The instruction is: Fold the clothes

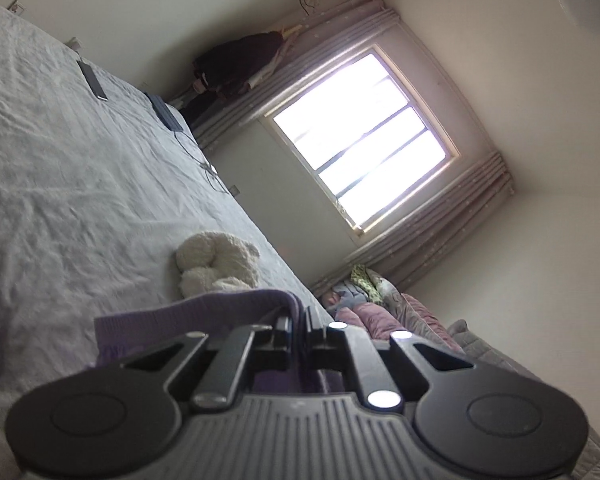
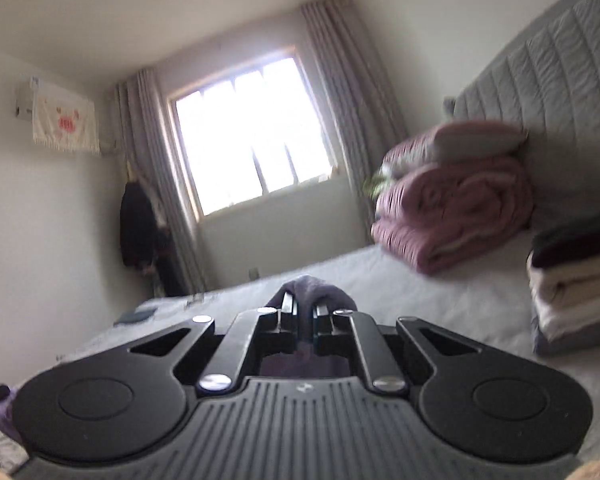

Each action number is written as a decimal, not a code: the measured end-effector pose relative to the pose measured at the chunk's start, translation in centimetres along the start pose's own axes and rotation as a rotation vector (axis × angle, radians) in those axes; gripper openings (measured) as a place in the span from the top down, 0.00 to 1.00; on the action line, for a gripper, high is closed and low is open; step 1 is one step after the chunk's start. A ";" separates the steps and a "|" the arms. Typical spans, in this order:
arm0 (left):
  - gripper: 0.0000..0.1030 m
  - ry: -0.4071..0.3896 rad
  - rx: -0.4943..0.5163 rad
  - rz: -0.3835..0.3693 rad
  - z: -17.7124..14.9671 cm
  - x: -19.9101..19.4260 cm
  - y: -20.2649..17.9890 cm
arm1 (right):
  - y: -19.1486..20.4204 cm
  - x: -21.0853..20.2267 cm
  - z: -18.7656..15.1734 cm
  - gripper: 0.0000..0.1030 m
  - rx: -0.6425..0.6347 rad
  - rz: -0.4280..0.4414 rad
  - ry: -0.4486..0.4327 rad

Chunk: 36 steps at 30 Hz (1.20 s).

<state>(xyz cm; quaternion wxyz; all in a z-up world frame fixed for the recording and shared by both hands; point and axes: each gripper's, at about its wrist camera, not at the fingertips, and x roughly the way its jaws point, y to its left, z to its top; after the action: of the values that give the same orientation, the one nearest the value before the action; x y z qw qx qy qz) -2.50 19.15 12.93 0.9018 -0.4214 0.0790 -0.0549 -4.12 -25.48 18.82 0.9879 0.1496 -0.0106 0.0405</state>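
Both grippers pinch purple cloth above the bed.

We see the left gripper [image 1: 299,322] with fingers together on a fold of the purple cloth [image 1: 204,312], which drapes off to the left over the grey sheet [image 1: 80,184]. Our right gripper [image 2: 305,312] has its fingers clamped on the same purple stuff, bunched at the tips. Beyond lie a white plush [image 1: 216,260], a pink quilt [image 2: 456,216], folded stack [image 2: 576,284], then the window [image 2: 248,136].
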 end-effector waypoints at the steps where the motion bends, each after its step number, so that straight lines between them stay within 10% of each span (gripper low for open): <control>1: 0.94 0.010 0.017 0.002 -0.3 0.3 -0.4 | 0.2 -1.0 0.5 0.91 -0.028 -0.002 -0.037; 5: 0.94 0.032 0.088 0.043 -1.0 0.9 -1.1 | 0.8 -0.1 -0.7 0.88 -0.223 -0.057 0.119; 11: 0.94 0.159 0.167 0.198 -1.9 2.6 0.0 | -4.8 5.9 -8.1 0.86 0.072 -0.064 0.591; 17: 0.94 0.188 0.063 0.233 -1.5 2.4 2.0 | -4.9 5.8 -8.1 0.78 0.104 -0.025 0.619; 19: 0.93 0.171 0.102 0.249 -1.2 2.1 1.8 | -5.7 5.8 -8.7 0.46 0.115 -0.083 0.676; 26: 0.93 0.265 0.143 0.267 -1.8 2.5 2.0 | -10.1 5.5 -11.4 0.46 0.248 -0.237 0.823; 28: 0.79 0.318 0.184 0.294 -2.6 3.1 1.9 | -10.5 5.2 -11.4 0.46 0.256 -0.254 0.832; 30: 0.33 0.352 0.252 0.346 -3.4 3.7 1.7 | -10.9 5.0 -11.5 0.46 0.269 -0.267 0.840; 36: 0.28 0.456 0.282 0.413 -5.0 5.1 2.4 | -13.2 5.2 -11.8 0.46 0.476 -0.289 0.783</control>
<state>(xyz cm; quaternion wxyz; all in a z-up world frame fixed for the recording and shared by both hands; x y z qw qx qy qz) 1.65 16.07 7.45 0.9023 -0.2444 0.3541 0.0255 2.24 -34.11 3.80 0.8513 0.3453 0.3928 -0.0427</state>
